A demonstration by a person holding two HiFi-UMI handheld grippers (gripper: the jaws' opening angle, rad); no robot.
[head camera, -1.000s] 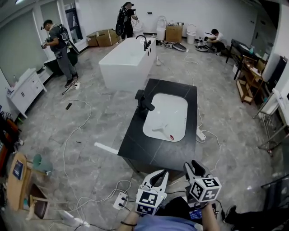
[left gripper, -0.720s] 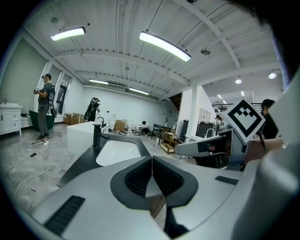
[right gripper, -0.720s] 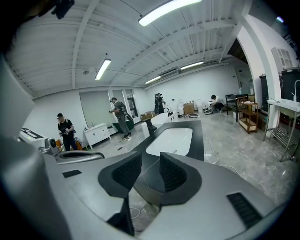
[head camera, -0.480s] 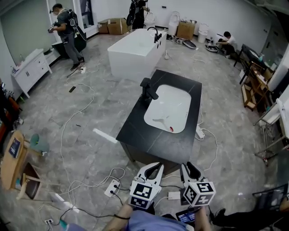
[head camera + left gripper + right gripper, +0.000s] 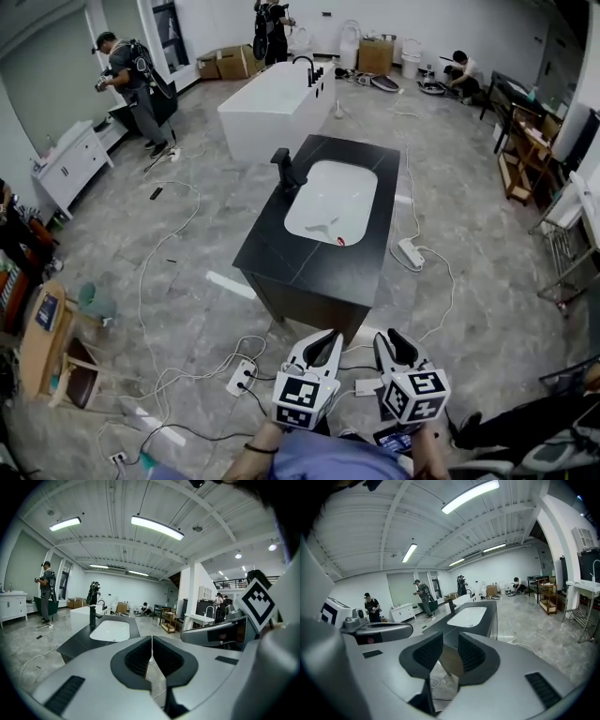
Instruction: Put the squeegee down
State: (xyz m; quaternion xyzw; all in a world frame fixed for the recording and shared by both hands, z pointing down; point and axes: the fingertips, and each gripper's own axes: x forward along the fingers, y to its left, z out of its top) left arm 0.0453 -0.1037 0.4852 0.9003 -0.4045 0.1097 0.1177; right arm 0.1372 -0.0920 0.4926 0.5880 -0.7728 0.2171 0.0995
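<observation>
A black vanity (image 5: 281, 267) with a white sink (image 5: 352, 197) and a black tap (image 5: 284, 169) stands ahead of me. In the sink lies a pale tool with a red tip (image 5: 328, 230), likely the squeegee. Both grippers hang low in the head view, short of the vanity's near end. The jaws of my left gripper (image 5: 324, 345) are shut, pads touching, nothing in them (image 5: 151, 651). Beside it, the jaws of my right gripper (image 5: 394, 345) are closing, with a narrow gap and nothing between them (image 5: 449, 656).
A white bathtub (image 5: 272, 108) stands beyond the vanity. Cables and a power strip (image 5: 242, 377) lie on the floor by my feet, another strip (image 5: 411, 251) to the vanity's right. Wooden furniture (image 5: 42, 352) is at left, shelves (image 5: 520, 141) at right. People stand far off.
Both grippers have drawn back from the vanity, which now sits farther off in the head view. The right jaws have narrowed.
</observation>
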